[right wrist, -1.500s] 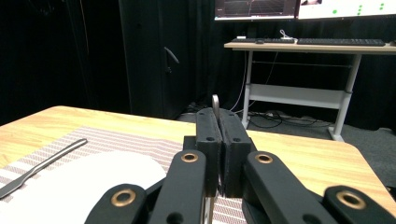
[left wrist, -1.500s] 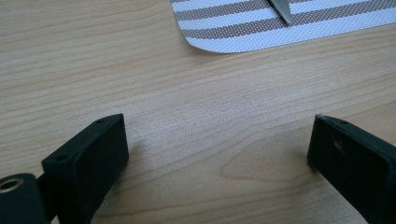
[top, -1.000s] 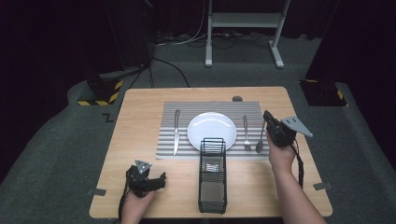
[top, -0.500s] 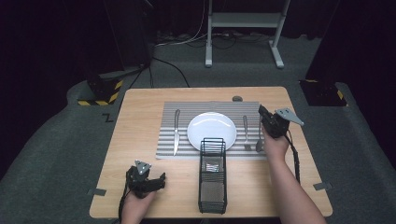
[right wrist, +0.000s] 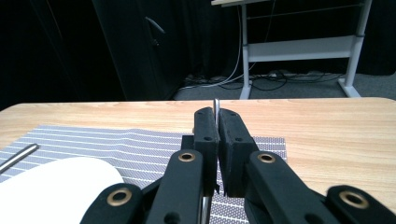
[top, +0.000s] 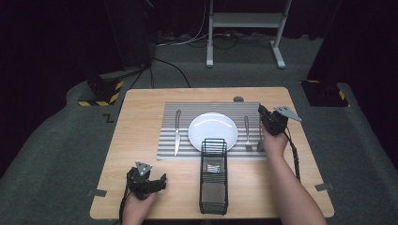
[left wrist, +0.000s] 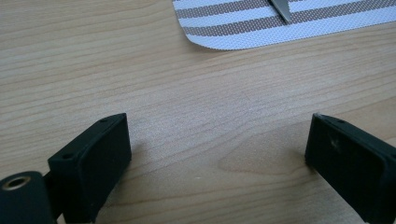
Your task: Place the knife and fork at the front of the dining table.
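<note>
My right gripper (top: 264, 114) is at the right edge of the striped placemat (top: 206, 108), shut on the thin handle of a metal spoon (top: 259, 142). The handle's tip (right wrist: 215, 104) pokes up between the jaws in the right gripper view. The spoon's bowl hangs low by the mat; whether it touches I cannot tell. A fork (top: 246, 133) lies just left of it, beside the white plate (top: 212, 130). A knife (top: 177, 132) lies left of the plate. My left gripper (top: 156, 180) (left wrist: 219, 158) rests low over the bare wood at the front left, open and holding nothing.
A black wire caddy (top: 213, 174) stands at the front middle, just before the plate. The placemat's corner (left wrist: 280, 28) with the knife's end (left wrist: 280, 9) lies ahead of the left gripper. A small dark knob (top: 238, 99) sits at the mat's far edge.
The right gripper has shifted left and a little down over the mat's right edge, still shut on the spoon handle. The left gripper has stayed put.
</note>
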`<state>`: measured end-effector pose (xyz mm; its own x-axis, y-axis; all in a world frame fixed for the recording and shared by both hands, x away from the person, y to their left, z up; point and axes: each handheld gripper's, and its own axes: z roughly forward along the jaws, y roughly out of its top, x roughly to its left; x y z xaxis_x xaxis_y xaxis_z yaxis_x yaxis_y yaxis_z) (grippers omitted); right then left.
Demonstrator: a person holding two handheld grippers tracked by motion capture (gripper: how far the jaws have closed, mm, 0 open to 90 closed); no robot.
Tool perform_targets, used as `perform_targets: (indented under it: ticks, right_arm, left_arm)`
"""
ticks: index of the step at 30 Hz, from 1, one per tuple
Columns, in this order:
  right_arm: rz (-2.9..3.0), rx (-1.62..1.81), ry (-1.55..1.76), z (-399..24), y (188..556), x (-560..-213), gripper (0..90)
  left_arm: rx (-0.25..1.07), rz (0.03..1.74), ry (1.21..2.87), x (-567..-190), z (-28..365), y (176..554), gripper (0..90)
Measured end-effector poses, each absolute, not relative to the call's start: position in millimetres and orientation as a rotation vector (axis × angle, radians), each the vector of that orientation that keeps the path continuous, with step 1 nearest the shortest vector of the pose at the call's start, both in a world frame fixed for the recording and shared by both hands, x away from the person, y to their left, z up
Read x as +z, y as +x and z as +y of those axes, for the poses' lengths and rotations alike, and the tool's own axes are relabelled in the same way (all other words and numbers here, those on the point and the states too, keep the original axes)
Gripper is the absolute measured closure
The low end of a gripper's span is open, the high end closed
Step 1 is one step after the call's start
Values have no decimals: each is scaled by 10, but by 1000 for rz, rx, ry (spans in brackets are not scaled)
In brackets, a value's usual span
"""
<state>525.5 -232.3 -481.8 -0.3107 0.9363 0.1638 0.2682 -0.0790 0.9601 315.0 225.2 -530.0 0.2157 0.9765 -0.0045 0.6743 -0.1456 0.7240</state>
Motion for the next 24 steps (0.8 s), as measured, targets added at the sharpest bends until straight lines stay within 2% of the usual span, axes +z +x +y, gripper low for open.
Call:
perform_targets:
  ticks: [19, 21, 22, 24]
  right_arm:
    - [1636, 1359, 1380, -2323, 5449, -5021, 849]
    - [1634, 1346, 1384, -2327, 5451, -5021, 817]
    - [1629, 1334, 1384, -2332, 5447, -5018, 763]
    - [1621, 1337, 1387, -2353, 5436, -5009, 747]
  left_arm:
    - [643, 1518, 1895, -5299, 2262, 3149, 71]
    - [643, 1517, 1895, -5299, 2262, 3149, 70]
    - [641, 1516, 1896, -5299, 2263, 3150, 68]
    - [638, 1514, 1896, -5299, 2263, 3151, 65]
